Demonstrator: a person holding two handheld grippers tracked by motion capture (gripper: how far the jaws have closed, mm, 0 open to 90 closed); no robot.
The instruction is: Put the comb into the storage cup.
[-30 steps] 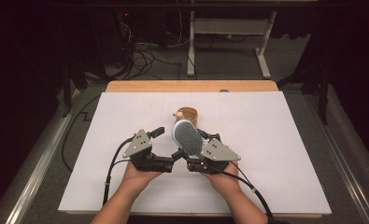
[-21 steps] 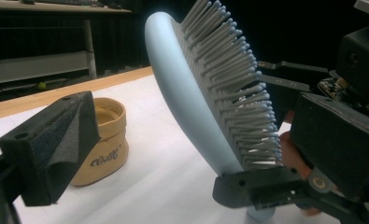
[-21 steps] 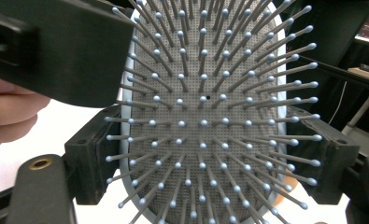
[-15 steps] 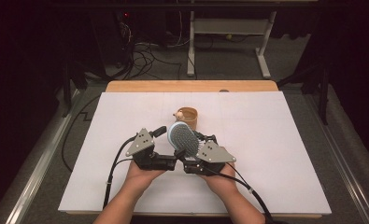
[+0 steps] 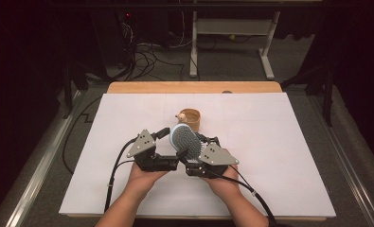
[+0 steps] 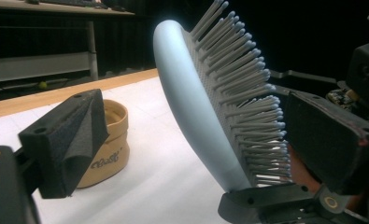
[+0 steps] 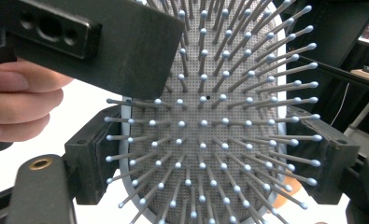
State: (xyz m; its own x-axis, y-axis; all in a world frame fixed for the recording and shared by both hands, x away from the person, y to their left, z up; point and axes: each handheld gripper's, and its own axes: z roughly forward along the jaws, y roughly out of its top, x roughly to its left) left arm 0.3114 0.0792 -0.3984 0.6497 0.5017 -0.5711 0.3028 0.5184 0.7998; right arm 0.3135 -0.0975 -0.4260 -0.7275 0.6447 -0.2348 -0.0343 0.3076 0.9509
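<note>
Near the table's front edge, the right gripper (image 5: 190, 152) has its jaws closed on the sides of a pale blue oval hairbrush with grey bristles (image 5: 182, 139). It has come a little nearer than before. The left gripper (image 5: 164, 143) has its jaws spread wide around the brush head. Farther off stands a small tan round cup (image 5: 191, 118).
</note>
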